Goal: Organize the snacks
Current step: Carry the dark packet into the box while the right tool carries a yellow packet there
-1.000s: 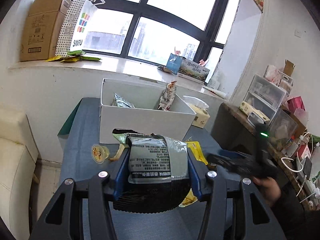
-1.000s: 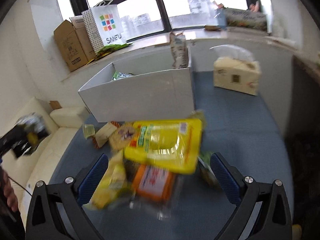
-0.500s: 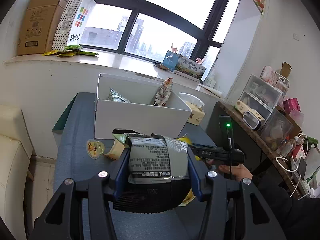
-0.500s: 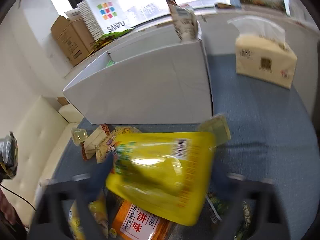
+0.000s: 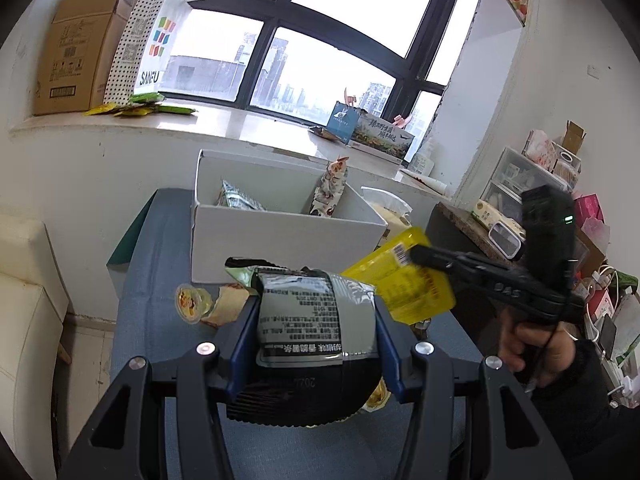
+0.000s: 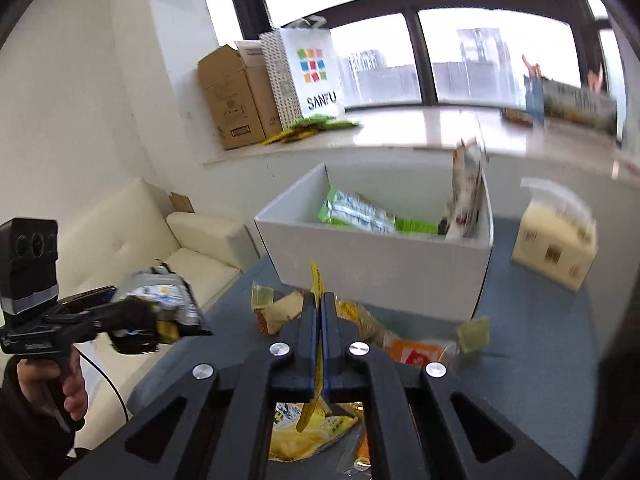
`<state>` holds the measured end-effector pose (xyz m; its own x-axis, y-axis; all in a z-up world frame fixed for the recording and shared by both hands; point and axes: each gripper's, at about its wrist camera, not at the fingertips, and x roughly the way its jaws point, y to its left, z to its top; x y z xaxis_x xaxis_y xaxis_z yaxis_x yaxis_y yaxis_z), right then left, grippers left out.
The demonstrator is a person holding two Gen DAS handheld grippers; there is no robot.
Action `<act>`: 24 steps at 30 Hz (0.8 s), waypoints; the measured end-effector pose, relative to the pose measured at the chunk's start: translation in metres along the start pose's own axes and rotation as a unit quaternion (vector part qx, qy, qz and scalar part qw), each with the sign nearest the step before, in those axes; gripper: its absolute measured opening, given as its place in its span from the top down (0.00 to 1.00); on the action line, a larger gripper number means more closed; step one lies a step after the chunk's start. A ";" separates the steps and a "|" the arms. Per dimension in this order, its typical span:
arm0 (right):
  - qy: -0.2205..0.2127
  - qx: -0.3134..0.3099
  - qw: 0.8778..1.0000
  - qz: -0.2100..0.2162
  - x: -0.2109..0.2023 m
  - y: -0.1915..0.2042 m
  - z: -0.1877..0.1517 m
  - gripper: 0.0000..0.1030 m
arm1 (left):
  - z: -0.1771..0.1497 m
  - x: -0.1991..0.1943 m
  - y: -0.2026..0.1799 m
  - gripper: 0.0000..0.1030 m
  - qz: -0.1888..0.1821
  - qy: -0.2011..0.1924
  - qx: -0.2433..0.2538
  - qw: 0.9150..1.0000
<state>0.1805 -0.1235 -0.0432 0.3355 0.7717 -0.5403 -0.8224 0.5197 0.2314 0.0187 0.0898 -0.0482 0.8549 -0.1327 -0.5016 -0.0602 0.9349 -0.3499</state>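
Observation:
My left gripper (image 5: 316,320) is shut on a grey and black snack bag (image 5: 314,320), held above the blue table in front of the white box (image 5: 280,236). It also shows in the right wrist view (image 6: 160,312). My right gripper (image 6: 319,304) is shut on a yellow snack packet (image 6: 316,284), seen edge-on, lifted above the snack pile. The same yellow packet (image 5: 404,280) shows in the left wrist view, right of the grey bag. The white box (image 6: 380,268) holds a green-grey packet (image 6: 360,216) and an upright patterned bag (image 6: 466,192).
Loose snacks lie on the blue table (image 6: 540,360): an orange packet (image 6: 416,354), yellow bags (image 6: 308,428), a jelly cup (image 5: 192,302). A tissue box (image 6: 554,240) stands right of the box. A cream sofa (image 6: 160,248) is at left. Cluttered shelves (image 5: 532,184) are at right.
My right gripper closed on the yellow packet and lifted it off the pile, turning it edge-on. The left gripper kept hold of the grey bag and barely moved.

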 end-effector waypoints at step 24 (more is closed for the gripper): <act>-0.071 -0.082 0.986 -0.126 0.003 0.007 0.147 0.99 | 0.168 0.099 0.010 0.44 0.037 -0.044 0.062 0.996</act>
<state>0.2427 -0.0640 0.0756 0.5900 0.6752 -0.4428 -0.7641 0.6441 -0.0359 0.1896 0.1416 0.0313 0.8923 -0.0387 -0.4497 -0.0644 0.9752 -0.2118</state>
